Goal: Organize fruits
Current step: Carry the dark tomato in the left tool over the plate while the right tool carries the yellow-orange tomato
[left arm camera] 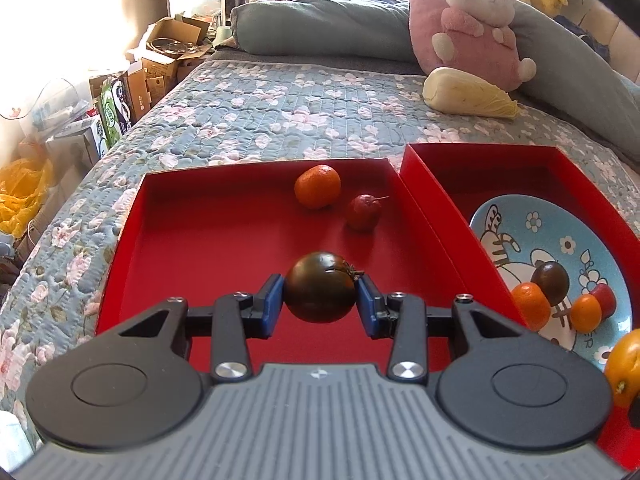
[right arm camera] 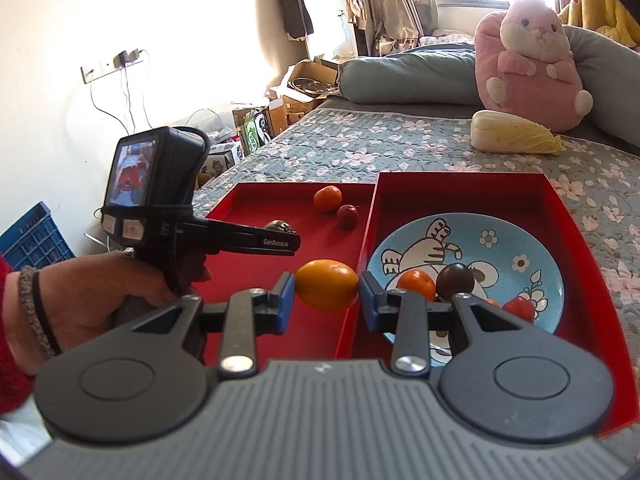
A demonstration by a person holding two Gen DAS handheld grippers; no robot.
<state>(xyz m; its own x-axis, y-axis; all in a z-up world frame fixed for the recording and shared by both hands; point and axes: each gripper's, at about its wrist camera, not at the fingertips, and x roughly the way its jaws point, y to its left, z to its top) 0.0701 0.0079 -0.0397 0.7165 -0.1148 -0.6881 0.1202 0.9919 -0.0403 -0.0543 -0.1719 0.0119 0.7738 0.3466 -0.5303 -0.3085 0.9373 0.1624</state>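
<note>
My left gripper (left arm camera: pixel 319 294) is shut on a dark green-brown tomato (left arm camera: pixel 319 286) over the left red tray (left arm camera: pixel 192 240). A mandarin (left arm camera: pixel 317 186) and a small red fruit (left arm camera: pixel 363 213) lie at that tray's far side. My right gripper (right arm camera: pixel 327 292) is shut on a yellow-orange fruit (right arm camera: pixel 326 285) above the seam between the two trays. The right red tray (right arm camera: pixel 560 200) holds a blue cartoon plate (right arm camera: pixel 500 248) with a mandarin (right arm camera: pixel 416 283), a dark tomato (right arm camera: pixel 455 279) and a red fruit (right arm camera: pixel 518 309). The left gripper (right arm camera: pixel 280 236) also shows in the right wrist view.
The trays sit on a floral quilted bed (left arm camera: pixel 280 112). A napa cabbage (left arm camera: pixel 468 94), a pink plush rabbit (left arm camera: pixel 476 24) and grey pillows (left arm camera: pixel 320 24) lie at the far end. Cardboard boxes (left arm camera: pixel 168 60) stand beyond the bed's left edge.
</note>
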